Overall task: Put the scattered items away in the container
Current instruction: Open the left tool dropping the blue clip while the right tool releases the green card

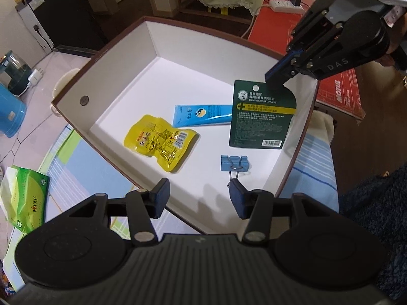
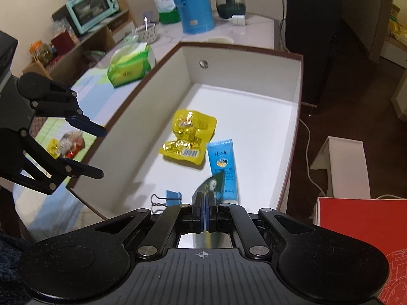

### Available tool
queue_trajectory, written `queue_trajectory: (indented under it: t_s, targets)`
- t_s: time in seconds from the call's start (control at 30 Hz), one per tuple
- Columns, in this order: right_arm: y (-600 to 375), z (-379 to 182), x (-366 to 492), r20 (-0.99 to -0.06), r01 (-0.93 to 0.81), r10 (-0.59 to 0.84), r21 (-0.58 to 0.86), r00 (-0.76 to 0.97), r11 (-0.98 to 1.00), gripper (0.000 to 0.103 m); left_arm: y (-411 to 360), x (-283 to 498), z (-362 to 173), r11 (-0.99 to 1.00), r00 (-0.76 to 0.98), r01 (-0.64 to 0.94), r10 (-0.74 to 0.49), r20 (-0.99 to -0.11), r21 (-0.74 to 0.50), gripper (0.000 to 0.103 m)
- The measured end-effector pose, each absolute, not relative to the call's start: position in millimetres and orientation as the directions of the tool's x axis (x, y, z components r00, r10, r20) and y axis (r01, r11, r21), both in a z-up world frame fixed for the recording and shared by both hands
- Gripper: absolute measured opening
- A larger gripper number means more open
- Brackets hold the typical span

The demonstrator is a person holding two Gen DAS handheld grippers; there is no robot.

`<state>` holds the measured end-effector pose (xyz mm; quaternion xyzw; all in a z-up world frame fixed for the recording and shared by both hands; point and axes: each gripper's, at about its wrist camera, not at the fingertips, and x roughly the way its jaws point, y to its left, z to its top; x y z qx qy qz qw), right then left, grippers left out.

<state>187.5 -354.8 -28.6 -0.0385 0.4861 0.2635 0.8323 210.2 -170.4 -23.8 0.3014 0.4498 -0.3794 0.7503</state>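
A white box with a brown rim (image 1: 119,76) (image 2: 157,89) holds a yellow snack packet (image 1: 160,142) (image 2: 190,137), a blue tube (image 1: 201,115) (image 2: 223,170) and a blue binder clip (image 1: 234,164) (image 2: 173,195). My right gripper (image 1: 278,80) (image 2: 204,203) is shut on the top edge of a dark green lip balm card (image 1: 262,117) (image 2: 212,184). The card hangs inside the box over the tube's end. My left gripper (image 1: 199,193) (image 2: 100,152) is open with nothing in it, over the box's near edge beside the clip.
Small yellow and red packets (image 2: 66,145) lie on the patterned mat outside the box. A green tissue pack (image 1: 25,203) (image 2: 132,66), a blue kettle (image 2: 193,5) and a humidifier (image 2: 230,0) stand on the counter beyond. A red box (image 2: 356,228) sits at the right.
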Motion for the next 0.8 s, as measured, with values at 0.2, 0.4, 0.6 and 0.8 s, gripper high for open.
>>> queue_trajectory:
  t_s: [0.2,0.4,0.6,0.8]
  targets:
    - [-363,-28,171,-0.816,-0.419,0.416,0.24,0.401,0.876,0.009,-162,198,-15,0.563,0.336,0.819,-0.315,-0.888,0.11,0.051]
    - [-365,-18,152,-0.756,-0.369,0.424,0.257,0.499,0.893,0.093,-149,186,-8,0.602,0.36,0.792,-0.325,-0.874,0.102,0.053]
    - [-360,-30,161,-0.758,-0.364,0.495,0.358,0.425,0.86,0.032,-139,175,-5,0.628,0.38,0.772,-0.33,-0.864,0.099,0.053]
    - [-351,-52,192,-0.843,-0.292,0.369,0.266,0.392,0.919,0.032,-132,168,-2,0.654,0.402,0.749,-0.322,-0.857,0.106,0.053]
